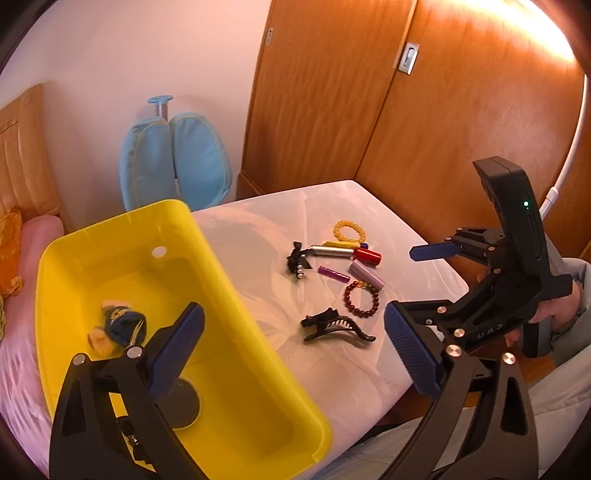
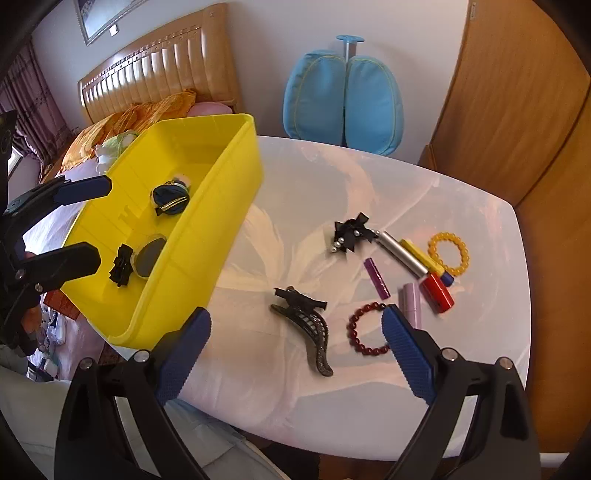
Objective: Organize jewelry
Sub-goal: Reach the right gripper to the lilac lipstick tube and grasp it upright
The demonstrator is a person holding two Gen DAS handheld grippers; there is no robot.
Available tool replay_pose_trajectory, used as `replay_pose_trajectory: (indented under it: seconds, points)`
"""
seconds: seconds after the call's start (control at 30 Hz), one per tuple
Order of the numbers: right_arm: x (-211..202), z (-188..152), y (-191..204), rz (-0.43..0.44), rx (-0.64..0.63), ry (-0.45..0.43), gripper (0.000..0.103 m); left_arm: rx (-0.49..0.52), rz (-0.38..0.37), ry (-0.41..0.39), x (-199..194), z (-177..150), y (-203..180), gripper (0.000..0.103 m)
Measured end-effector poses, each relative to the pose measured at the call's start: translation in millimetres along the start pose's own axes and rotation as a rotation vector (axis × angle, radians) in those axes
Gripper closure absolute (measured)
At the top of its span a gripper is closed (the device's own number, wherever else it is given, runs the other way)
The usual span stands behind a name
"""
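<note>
Both tools empty w/ fingers apart: left tool (image 1: pixel 291 347) over the yellow bin (image 2: pixel 236 177), right tool (image 2: pixel 295 354) nearest the black hair claw (image 2: pixel 304 328) on the surface (image 2: pixel 369 406). We judge it light, stiff, slick; grip mid-body.

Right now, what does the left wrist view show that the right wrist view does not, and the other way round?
Only the left wrist view shows the wardrobe's metal handle and the hand holding the right gripper.

Only the right wrist view shows the framed picture, the small black bow inside the yellow plastic bin, and the left gripper seen from outside.

Both show the bin, the black claw hair clip, dark red bead bracelet, yellow bead bracelet and blue cushioned chair back.
</note>
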State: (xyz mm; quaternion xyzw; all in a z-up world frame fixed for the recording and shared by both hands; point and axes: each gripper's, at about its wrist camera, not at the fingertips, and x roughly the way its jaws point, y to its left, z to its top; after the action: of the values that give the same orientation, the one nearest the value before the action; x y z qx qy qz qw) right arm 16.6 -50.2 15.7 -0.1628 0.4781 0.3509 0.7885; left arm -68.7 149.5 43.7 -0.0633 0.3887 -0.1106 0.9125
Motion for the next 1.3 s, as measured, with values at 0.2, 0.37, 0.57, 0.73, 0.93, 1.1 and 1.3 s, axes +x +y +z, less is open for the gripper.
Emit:
replay_pose_trajectory:
  seconds: [0.2,0.37,0.57,0.73,0.93,1.1,1.3]
  points:
    - [-4.1,-18.6,-43.7,-0.017,0.075,0.004,0.008,0.04,-0.052,0.03,27.6,13.0,-37.1,0.008]
    - [14.9,-31.2,-76.0,-0.022,0.123,0.04,0.008,0.037,-0.088,0.113,62.5,11.9,-62.1,0.008]
    - [60.6,-42.6,-117.1,-0.044,0.198,0.114,0.009,0.001,-0.078,0.226,110.7,0.3,-74.6,0.008]
    - [90.0,-36.3,-138.7,-0.064,0.214,0.149,0.035,-0.038,-0.051,0.257,138.9,-0.8,-72.6,0.008]
    - [108.6,-21.4,-145.2,-0.029,0.212,0.155,0.048,-0.065,-0.039,0.264,155.9,0.7,-67.7,0.008]
    - [129.8,-12.4,-147.7,-0.023,0.195,0.193,0.07,-0.069,-0.029,0.26,161.4,4.8,-64.7,0.008]
    - [137.7,-13.1,-144.5,-0.008,0.16,0.217,0.075,-0.084,-0.022,0.254,159.9,5.0,-60.0,0.008]
